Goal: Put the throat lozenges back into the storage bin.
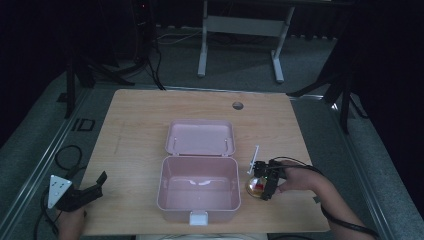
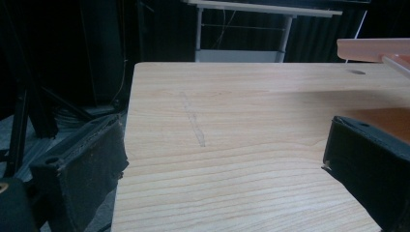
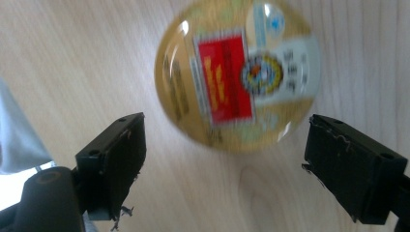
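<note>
A round, glossy tub (image 3: pixel 237 75) with a red and white label lies on the wooden table (image 1: pixel 135 130), just right of the open pink box (image 1: pixel 199 192). The right gripper (image 1: pixel 266 182) hangs over it, jaws wide and either side of it. It looks light, hard and slippery, so a grip across its widest part seems safest. The left gripper (image 1: pixel 87 192) rests wide open at the near left corner. The room behind is dark, with a desk frame (image 1: pixel 240 30) and cables
</note>
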